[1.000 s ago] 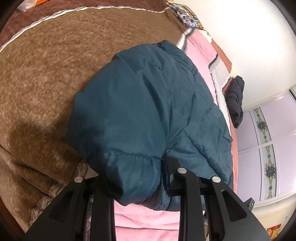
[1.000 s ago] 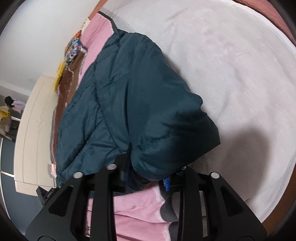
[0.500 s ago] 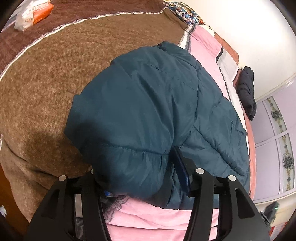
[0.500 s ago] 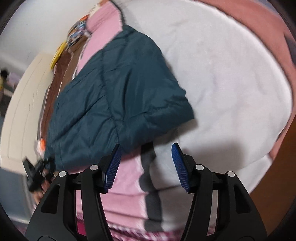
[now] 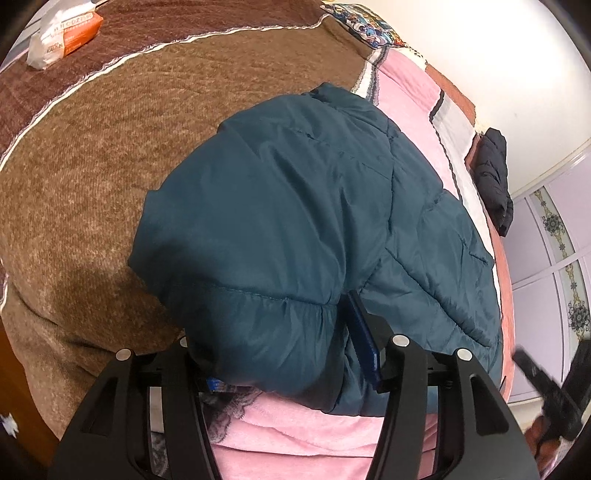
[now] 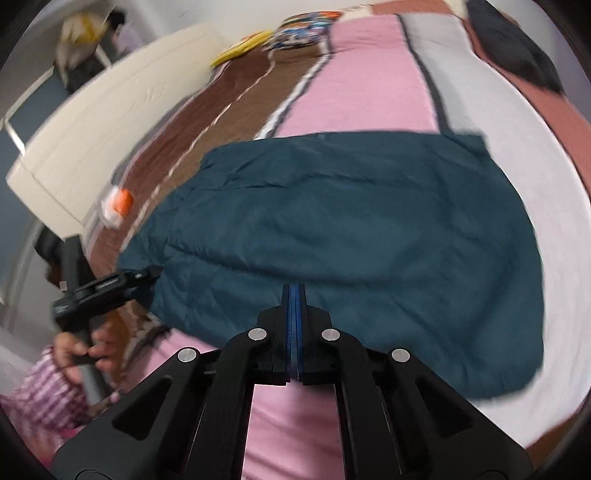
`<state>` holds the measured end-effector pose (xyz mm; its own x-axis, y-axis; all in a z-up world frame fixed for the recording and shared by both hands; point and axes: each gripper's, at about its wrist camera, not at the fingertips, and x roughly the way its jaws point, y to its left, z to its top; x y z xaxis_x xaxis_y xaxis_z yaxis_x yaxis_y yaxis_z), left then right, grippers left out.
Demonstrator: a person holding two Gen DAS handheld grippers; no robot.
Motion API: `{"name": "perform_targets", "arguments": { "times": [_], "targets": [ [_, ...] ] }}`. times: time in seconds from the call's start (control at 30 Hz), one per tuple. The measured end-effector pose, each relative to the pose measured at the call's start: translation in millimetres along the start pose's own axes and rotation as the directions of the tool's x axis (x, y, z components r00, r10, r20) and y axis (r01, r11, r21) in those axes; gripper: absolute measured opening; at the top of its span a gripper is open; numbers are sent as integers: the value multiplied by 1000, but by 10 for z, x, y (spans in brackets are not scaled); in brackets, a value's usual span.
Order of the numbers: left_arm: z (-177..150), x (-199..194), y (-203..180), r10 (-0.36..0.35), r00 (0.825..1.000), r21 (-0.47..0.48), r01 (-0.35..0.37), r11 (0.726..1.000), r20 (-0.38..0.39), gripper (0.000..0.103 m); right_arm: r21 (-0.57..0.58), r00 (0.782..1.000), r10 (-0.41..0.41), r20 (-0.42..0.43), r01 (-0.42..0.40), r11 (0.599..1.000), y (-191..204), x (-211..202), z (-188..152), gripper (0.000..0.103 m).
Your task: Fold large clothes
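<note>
On the far left, a white and orange packet (image 5: 62,35) lies on the brown blanket (image 5: 92,177); its print is too blurred for me to read. My left gripper (image 5: 284,354) is spread wide around the teal puffer jacket (image 5: 295,206) fold on the bed; pulling away could drag it open. My right gripper (image 6: 294,295) is pressed closed, empty.

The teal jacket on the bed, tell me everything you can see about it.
The teal jacket is a puffy quilted coat of smooth, slightly shiny fabric with stitched seams. It lies folded into a rough rectangle across the bed's striped blanket, spanning the brown, pink and white bands. The left claw stands open around its elastic-gathered near corner; the right claw is shut, empty, above its near edge.
</note>
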<state>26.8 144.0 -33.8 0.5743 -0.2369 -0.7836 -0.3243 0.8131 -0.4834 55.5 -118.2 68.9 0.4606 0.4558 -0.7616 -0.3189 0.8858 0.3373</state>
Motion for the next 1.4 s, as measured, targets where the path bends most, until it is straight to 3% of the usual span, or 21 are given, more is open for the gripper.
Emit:
{"name": "perform_targets", "arguments": {
  "times": [0.13, 0.23, 0.47, 0.83, 0.97, 1.07, 1.27, 1.4],
  "targets": [
    [5, -9, -1, -7, 1000, 3, 7, 1000, 0, 55, -83, 997, -57, -54, 52, 995, 233, 592, 280, 3],
    [2, -23, 12, -25, 1000, 7, 25, 1000, 0, 55, -69, 985, -111, -130, 103, 992, 140, 1031, 362, 2],
    [-19, -56, -40, -58, 998, 47, 58, 997, 5, 56, 99, 961, -18, -275, 47, 994, -222, 1572, 390, 0],
    [-20, -91, -57, -72, 997, 34, 72, 997, 7, 56, 127, 970, -34, -242, 66, 990, -144, 1469, 399, 3],
    [-32, -96, -27, -75, 997, 28, 75, 997, 6, 56, 115, 989, -8, -149, 25, 993, -37, 1165, 552, 4],
    [-48, -94, -33, -74, 997, 27, 74, 997, 6, 56, 107, 995, -31, -99, 42, 993, -23, 1078, 770, 4],
    [-50, -89, -28, -75, 997, 23, 74, 997, 1, 56, 142, 987, -43, -157, 66, 988, -144, 1522, 1160, 4],
    [-47, -90, -38, -77, 997, 28, 77, 997, 2, 56, 165, 972, -101, -214, 138, 977, -305, 1915, 1273, 0]
  ]
}}
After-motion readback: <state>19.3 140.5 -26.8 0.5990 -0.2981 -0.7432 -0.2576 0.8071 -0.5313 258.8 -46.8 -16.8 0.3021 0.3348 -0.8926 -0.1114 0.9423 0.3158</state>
